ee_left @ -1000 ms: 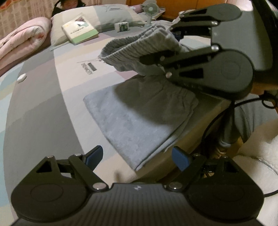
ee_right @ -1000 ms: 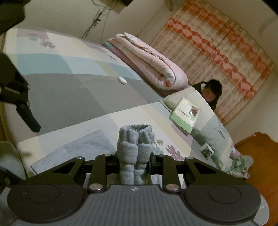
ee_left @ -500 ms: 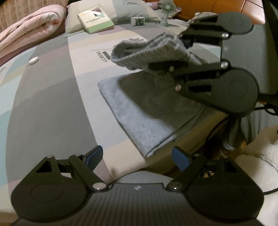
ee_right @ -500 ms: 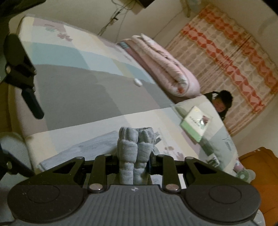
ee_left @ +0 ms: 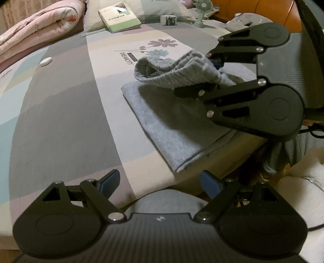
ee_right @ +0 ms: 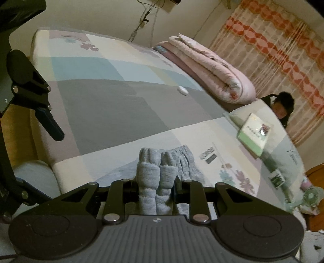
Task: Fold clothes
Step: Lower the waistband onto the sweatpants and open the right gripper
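Right gripper has its jaws pinching a bunched ribbed waistband of the grey garment, low centre of its own view, the fabric squeezed into two thick rolls between the fingers. The left wrist view gives the side-on angle: the right gripper sits at the right of the frame, holding that waistband lifted above the rest of the garment, which lies flat and folded at the near edge of the bed. Left gripper hangs at the bottom of its frame, jaws spread wide, blue pads bare, nothing between them. Only the right view shows it from outside: one finger poking in at the left edge. Book and fan sit on the pillow at the top of the left view; a rolled pink quilt runs along the far side.
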The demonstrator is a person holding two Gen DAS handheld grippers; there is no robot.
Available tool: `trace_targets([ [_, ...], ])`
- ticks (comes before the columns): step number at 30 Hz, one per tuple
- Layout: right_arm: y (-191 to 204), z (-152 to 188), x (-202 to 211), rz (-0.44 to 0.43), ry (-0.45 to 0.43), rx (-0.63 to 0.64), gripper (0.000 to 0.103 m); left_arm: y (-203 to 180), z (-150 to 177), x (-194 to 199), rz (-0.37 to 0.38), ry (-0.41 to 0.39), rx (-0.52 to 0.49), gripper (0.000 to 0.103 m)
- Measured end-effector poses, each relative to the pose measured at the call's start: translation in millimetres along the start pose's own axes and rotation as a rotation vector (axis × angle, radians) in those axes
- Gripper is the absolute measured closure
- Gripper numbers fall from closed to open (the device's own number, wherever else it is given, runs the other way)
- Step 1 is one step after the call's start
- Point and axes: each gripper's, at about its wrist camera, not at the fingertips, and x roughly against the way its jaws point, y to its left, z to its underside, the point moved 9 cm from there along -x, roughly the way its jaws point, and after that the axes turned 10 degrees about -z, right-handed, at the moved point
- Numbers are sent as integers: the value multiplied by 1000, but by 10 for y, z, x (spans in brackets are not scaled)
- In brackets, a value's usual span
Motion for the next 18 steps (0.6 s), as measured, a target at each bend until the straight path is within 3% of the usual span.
trace_targets([
  [10,123,107,-126,-103,24,-37,72,12,45,60,-23,15,13,17],
  [15,150,162,-100,-291,42,-146,45,6,57,103,-39,21,11,17],
  [18,102,139,8,-393,15,-222,44,6,68,134,-49,25,8,17],
])
